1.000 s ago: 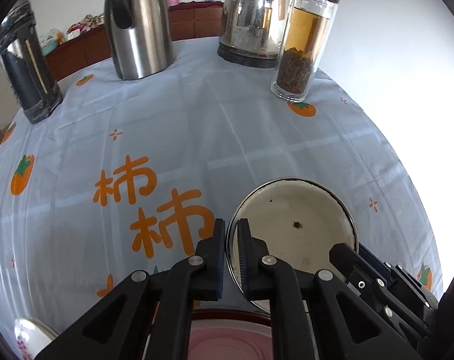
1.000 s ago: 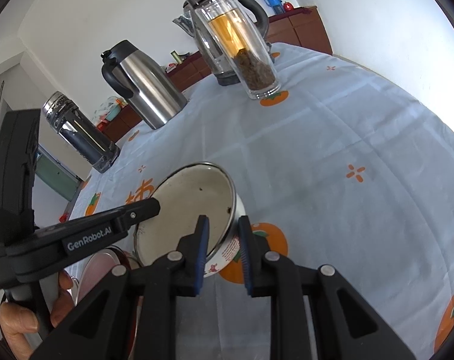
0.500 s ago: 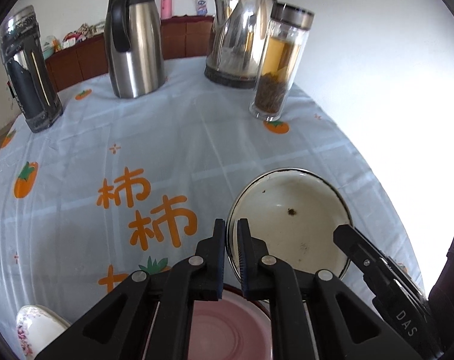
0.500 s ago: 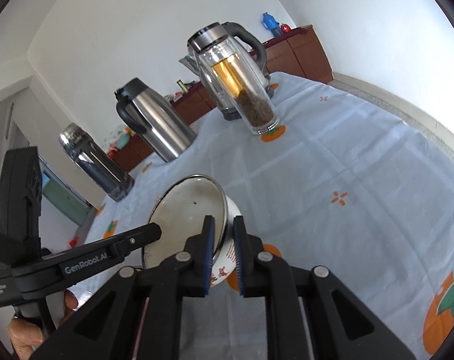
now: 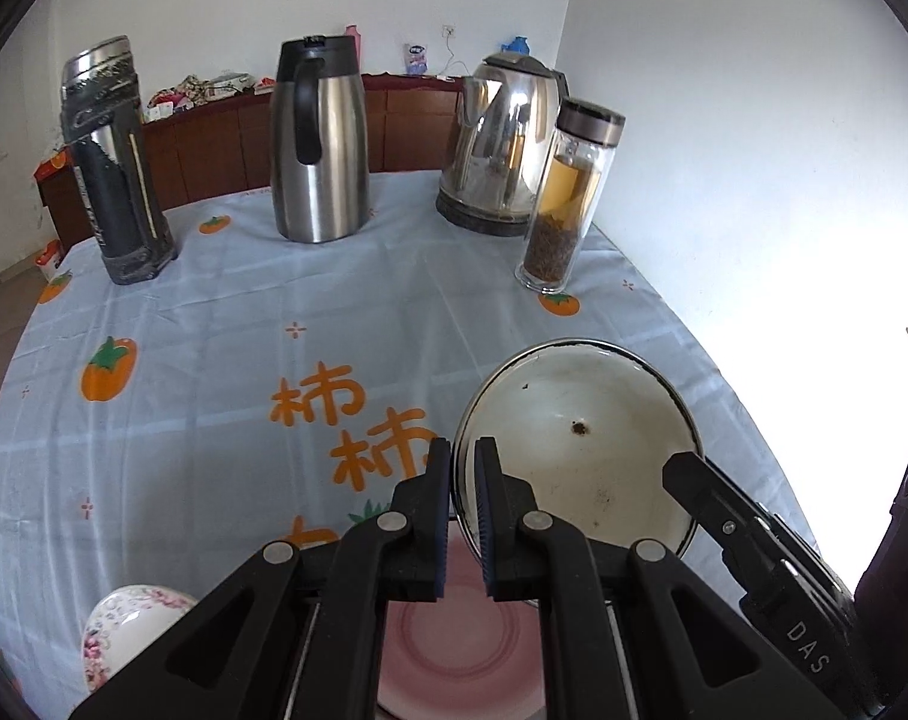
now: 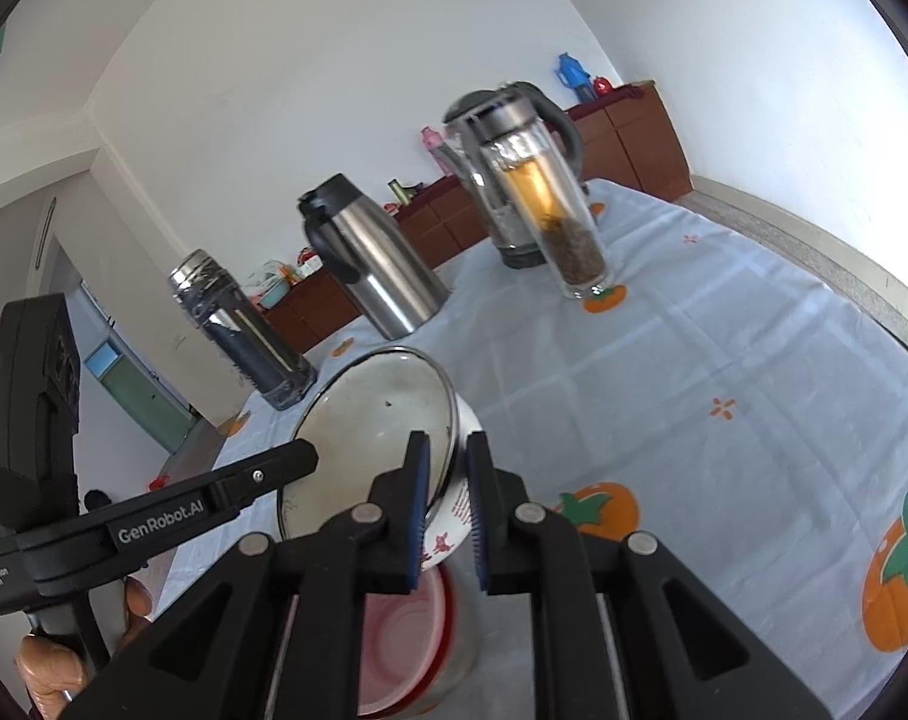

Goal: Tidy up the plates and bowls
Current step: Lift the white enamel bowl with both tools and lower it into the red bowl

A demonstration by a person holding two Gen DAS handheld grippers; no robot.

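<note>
My left tool (image 5: 463,516) is pinched shut on the rim of the white bowl (image 5: 580,438); my right tool (image 6: 445,510) is pinched shut on the rim across from it; the bowl is up in the air, tipped, above the pink plate (image 5: 454,660) on the tabletop (image 5: 214,372); a small flowered bowl (image 5: 124,624) sits near the left edge; a steel jug (image 5: 319,144), a kettle (image 5: 505,150) and a tea bottle (image 5: 565,198) stand far back.
</note>
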